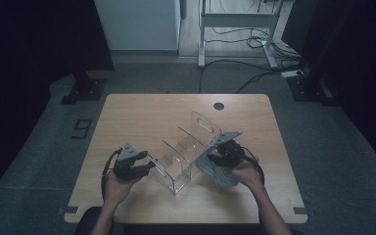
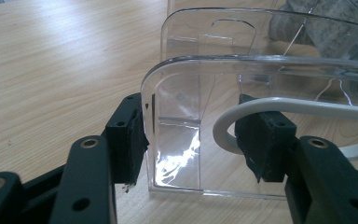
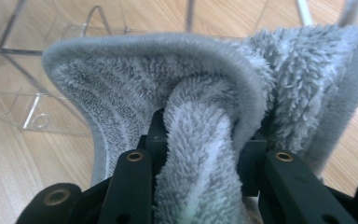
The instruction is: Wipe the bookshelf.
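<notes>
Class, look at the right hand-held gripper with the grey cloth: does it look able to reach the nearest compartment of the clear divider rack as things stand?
Probably yes. The right hand-held gripper, shut on the grey cloth, sits beside the clear divider rack, whose compartments are open-topped; nothing lies between.

The worktop [image 1: 142,122] is pale wood with a fine straight grain and a smooth, matt finish. At the centre of the high view the divider rack [image 1: 183,152] is clear hard plastic, glossy, with bright glints along its rounded edges. In the right gripper view the cloth [image 3: 158,88] is grey and plush, with a long shaggy pile and a tighter stitched hem. The pads [image 2: 133,140] of the left tool [image 2: 196,144] are matt black with a slightly rough, worn face.
</notes>
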The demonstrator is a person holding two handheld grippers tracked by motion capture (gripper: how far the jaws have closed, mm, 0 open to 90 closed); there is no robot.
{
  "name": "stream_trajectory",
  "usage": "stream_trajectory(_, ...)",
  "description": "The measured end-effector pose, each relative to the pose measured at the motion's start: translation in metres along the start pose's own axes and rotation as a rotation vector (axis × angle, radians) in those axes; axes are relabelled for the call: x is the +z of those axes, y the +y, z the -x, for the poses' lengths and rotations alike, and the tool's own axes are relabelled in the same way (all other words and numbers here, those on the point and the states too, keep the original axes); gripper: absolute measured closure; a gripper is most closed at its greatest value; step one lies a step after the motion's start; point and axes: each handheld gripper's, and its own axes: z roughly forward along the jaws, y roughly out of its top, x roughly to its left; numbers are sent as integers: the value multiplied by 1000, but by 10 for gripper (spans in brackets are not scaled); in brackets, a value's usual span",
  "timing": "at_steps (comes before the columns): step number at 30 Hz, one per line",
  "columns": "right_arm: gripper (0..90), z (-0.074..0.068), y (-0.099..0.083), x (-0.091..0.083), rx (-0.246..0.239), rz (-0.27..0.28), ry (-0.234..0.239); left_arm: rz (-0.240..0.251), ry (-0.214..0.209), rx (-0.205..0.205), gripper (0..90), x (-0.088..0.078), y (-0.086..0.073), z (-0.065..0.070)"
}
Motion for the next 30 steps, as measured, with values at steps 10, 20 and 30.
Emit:
stream_trajectory(10, 646, -17, 5, 5, -38, -13, 26, 3, 11, -4, 447, 1, 1, 0)
stream_trajectory(20, 644, -34, 7, 6, -64, -22, 75, 3, 25, -3, 448, 2, 2, 2)
stream_trajectory(30, 639, -55, 10, 7, -90, -31, 132, -1, 39, -3, 448, 3, 3, 3)
